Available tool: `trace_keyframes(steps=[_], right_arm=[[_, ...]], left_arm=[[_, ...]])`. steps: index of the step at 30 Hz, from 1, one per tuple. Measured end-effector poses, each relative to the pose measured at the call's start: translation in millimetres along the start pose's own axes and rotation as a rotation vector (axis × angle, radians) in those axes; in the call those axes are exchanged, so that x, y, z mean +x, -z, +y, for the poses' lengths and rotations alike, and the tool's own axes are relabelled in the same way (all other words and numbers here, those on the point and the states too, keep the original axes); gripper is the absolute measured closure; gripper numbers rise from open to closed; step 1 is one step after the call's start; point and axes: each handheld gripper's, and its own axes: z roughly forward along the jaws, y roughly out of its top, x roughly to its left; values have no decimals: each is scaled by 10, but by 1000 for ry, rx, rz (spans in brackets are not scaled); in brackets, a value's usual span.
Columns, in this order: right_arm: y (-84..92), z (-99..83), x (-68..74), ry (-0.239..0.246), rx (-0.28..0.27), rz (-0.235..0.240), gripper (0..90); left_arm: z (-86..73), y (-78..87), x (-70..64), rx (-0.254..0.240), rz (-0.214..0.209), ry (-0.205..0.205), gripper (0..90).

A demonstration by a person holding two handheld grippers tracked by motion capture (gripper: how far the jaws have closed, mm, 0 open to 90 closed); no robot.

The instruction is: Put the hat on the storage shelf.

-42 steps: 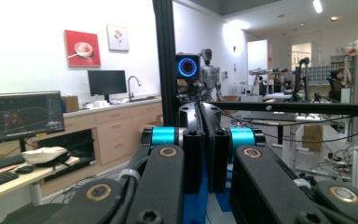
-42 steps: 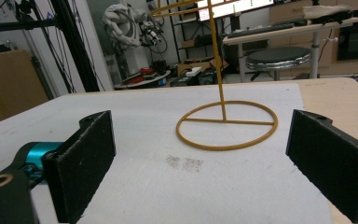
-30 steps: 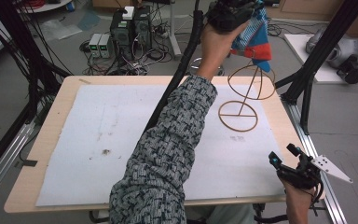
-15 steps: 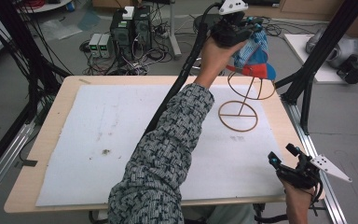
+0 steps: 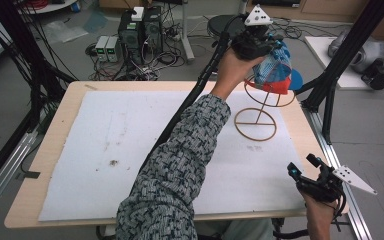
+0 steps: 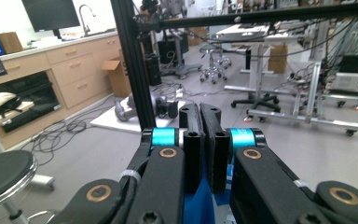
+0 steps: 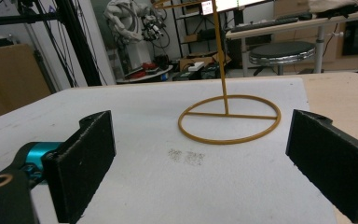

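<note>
- The task's thing appears to be a blue, red and white cap [image 5: 275, 70], held up at the top ring of a yellow wire stand [image 5: 256, 123] near the far right part of the table [image 5: 55, 150].
- The left gripper [image 5: 260, 44] is raised over the stand on an outstretched patterned sleeve [image 5: 180, 170]. In the left gripper view its jaws stand pressed together with a strip of blue fabric showing just below them, so it seems clamped on the cap.
- The right gripper [image 5: 304, 168] rests low at the near right edge of the table, well apart from the stand. In the right gripper view its jaws stand wide apart and hold nothing, with the stand's base ring lying between them farther off on the white mat [image 5: 105, 150].
- The cap looks soft and light: fabric that will sag and fold where it is not supported. Only its brim [image 5: 279, 86], the red part, is likely to keep some stiffness.
- A pinch on a fold of the crown, as here, should carry it easily. The brim would give a firmer hold if the cap must be steered.
- The brim seems to point down and toward the near side, over the ring. The crown bulges up and away to the right. Whether it touches the ring cannot be told.
- The stand is thin wire and probably light, with its long axis upright on a slightly tilted stem. A snagged cap could tip it.
</note>
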Motion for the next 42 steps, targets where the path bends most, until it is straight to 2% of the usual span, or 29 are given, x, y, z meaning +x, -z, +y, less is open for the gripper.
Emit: trace_keyframes(steps=[7,9,12,15,17,20,27,42], right_arm=[[-1,0,-3,-1,3,1,72],[-3,-2,-6,2,2,1,72],[-8,-3,-2,-5,5,0,72],[-15,-1,5,-5,5,3,72],[-15,-1,3,-3,7,3,72],[-12,-1,1,-7,5,2,72],[-20,-3,5,-5,11,2,71],[-23,-7,-10,-2,10,5,71]], left_arm=[[-73,-44,-23,20,4,-7,878],[-95,-58,-27,35,13,-21,878],[-128,-72,-30,52,9,-20,877],[-189,-77,-40,43,16,-18,877],[-249,-70,-36,41,18,0,877],[-307,-63,-47,45,32,-19,877],[-526,-51,-32,48,31,14,877],[-750,-161,-74,34,6,59,875]])
